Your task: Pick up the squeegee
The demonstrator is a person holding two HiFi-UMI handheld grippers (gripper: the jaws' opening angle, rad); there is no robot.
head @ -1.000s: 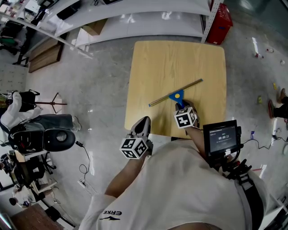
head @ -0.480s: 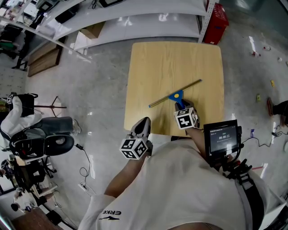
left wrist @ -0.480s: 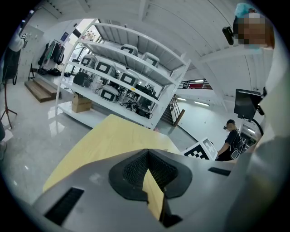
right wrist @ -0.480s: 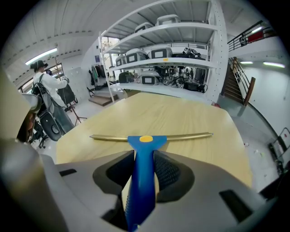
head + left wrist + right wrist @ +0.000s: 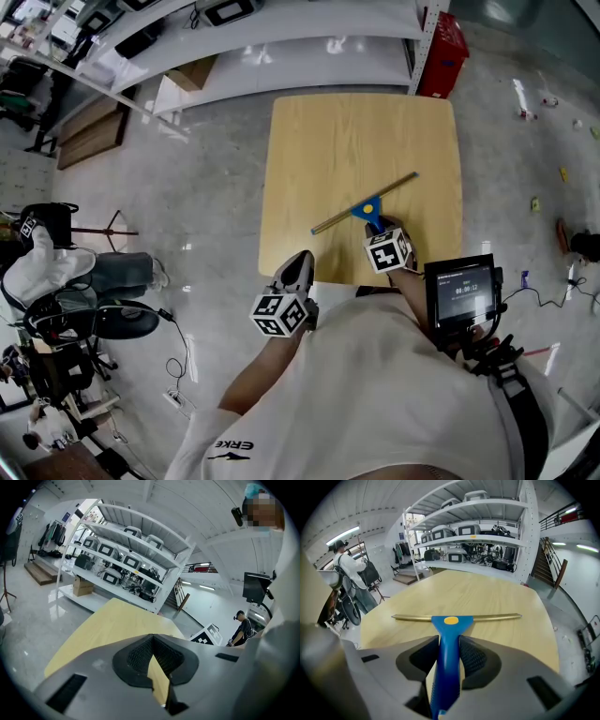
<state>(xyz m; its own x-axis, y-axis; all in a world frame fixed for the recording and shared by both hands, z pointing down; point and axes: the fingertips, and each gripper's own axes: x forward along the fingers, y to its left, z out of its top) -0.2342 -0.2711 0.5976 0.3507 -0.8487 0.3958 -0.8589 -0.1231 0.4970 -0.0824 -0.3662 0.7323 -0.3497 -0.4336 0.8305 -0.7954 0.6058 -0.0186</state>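
The blue-handled, brass-bladed squeegee (image 5: 451, 619) is clamped by the right gripper (image 5: 449, 640); the left gripper (image 5: 152, 641) is closed, empty; on lifting, the handle could be twisted loose by the long blade.

The plastic-handled squeegee (image 5: 367, 208) is bright blue, with a round yellow spot at its head and a brass-coloured blade bar. The square wooden counter (image 5: 356, 131) is pale honey with a fine grain. The left gripper (image 5: 298, 268) and right gripper (image 5: 381, 225) are grey, and their cubes carry black-and-white square markers. The fingers (image 5: 476, 660) have black cross-hatched pads. At the far right, a crate (image 5: 448, 47) is red.
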